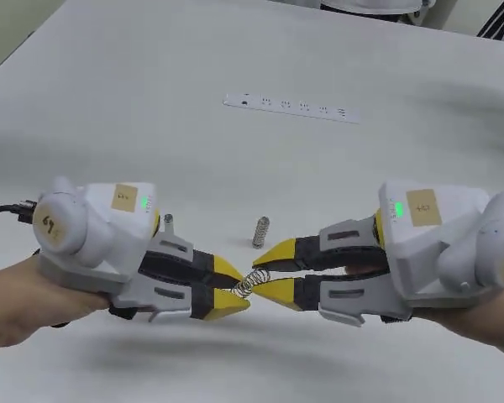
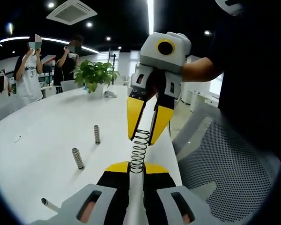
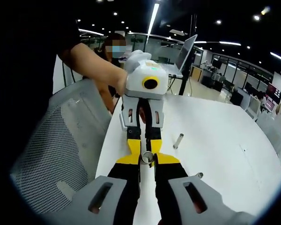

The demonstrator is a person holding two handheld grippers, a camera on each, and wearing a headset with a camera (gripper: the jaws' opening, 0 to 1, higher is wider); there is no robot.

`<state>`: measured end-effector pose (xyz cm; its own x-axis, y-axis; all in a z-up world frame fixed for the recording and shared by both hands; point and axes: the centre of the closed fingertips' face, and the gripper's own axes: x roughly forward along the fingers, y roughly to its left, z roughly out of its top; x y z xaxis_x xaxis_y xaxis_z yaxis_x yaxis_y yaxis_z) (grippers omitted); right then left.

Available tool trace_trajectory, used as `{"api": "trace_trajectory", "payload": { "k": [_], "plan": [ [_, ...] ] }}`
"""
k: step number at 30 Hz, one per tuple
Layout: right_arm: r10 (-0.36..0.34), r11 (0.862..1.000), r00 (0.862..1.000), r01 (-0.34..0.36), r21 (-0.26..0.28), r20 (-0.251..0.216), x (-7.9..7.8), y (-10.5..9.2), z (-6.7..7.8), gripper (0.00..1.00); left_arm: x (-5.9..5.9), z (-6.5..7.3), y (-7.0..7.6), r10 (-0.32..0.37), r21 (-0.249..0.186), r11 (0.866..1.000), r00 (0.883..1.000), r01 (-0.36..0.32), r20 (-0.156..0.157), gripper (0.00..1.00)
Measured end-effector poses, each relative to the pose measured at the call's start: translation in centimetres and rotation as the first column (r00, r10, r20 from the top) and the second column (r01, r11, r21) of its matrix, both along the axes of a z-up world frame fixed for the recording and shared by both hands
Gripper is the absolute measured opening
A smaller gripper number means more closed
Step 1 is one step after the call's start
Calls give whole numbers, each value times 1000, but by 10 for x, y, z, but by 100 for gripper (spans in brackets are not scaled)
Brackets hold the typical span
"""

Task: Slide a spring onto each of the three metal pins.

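A loose spring (image 1: pixel 247 284) is held in the air between both grippers, above the table's near edge. My left gripper (image 1: pixel 242 292) is shut on one end of the spring (image 2: pixel 139 151). My right gripper (image 1: pixel 257 279) faces it tip to tip and pinches the other end. From the right gripper view I look down the spring's round end (image 3: pixel 147 157). Two pins wearing springs stand upright on the table (image 2: pixel 97 134) (image 2: pixel 77 158). A bare pin (image 2: pixel 46 203) stands nearer, and it is the bare pin (image 1: pixel 168 221) behind the left gripper.
A white power strip (image 1: pixel 290 107) lies further back on the white table (image 1: pixel 109 109). A mesh office chair (image 2: pixel 225 154) stands beside the table edge. People stand at the far end of the room, near a potted plant (image 2: pixel 94 74).
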<state>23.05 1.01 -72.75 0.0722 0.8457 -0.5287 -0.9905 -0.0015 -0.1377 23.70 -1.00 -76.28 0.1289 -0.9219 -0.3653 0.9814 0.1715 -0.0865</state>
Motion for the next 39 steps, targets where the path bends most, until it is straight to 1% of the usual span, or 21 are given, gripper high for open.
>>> {"api": "trace_trajectory", "payload": {
  "k": [1, 3, 4, 7, 13, 15, 18, 22, 26, 28, 29, 31, 33, 39],
  "plan": [
    [0, 1000, 1000, 0, 1, 0, 0, 1, 0, 8, 0, 0, 0, 0, 0, 1000, 1000, 0, -1, 2],
    [-3, 1000, 1000, 3, 26, -17, -1, 5, 3, 8, -2, 1, -1, -2, -4, 1000, 1000, 2, -1, 2],
    [-4, 1000, 1000, 5, 30, -21, -2, 6, 4, 8, -2, 1, -2, -4, -7, 1000, 1000, 4, 0, 2],
    [0, 999, 1000, 0, 38, -16, -2, 11, 5, 7, -5, 0, -5, -13, 0, 1000, 1000, 13, 2, 2],
    [0, 998, 1000, 1, 60, -13, -3, 14, 5, 7, -6, 1, -3, -15, 6, 1000, 1000, 15, 6, 2],
    [-14, 997, 999, 17, 79, -31, -2, 14, 6, 7, -6, 1, -2, -13, 4, 1000, 1000, 13, 6, 2],
    [-23, 996, 999, 26, 88, -35, -1, 14, 7, 7, -5, 2, -1, -10, 2, 1000, 1000, 10, 5, 2],
    [-20, 996, 999, 22, 83, -28, -2, 14, 7, 7, -5, 2, -2, -9, -1, 1000, 1000, 9, 0, 2],
    [-13, 997, 1000, 14, 70, -16, -3, 14, 7, 7, -7, 3, -3, -9, -4, 1000, 1000, 9, -17, 2],
    [-8, 998, 1000, 9, 63, -14, -3, 13, 6, 7, -7, 2, -3, -9, 0, 1000, 1000, 9, -18, 2],
    [-5, 998, 1000, 6, 57, -10, -4, 13, 6, 7, -7, 2, -3, -8, 1, 1000, 1000, 8, -25, 2],
    [-2, 999, 1000, 3, 55, -11, -4, 13, 6, 7, -8, 2, -3, -7, 2, 1000, 1000, 7, -27, 2],
    [0, 999, 1000, 0, 54, -11, -4, 14, 6, 7, -9, 2, -2, -8, -2, 1000, 999, 8, -38, 3],
    [3, 999, 1000, -2, 54, -5, -5, 16, 8, 7, -6, 4, -2, 8, -12, 1000, 999, -8, -40, 3]
  ]
}}
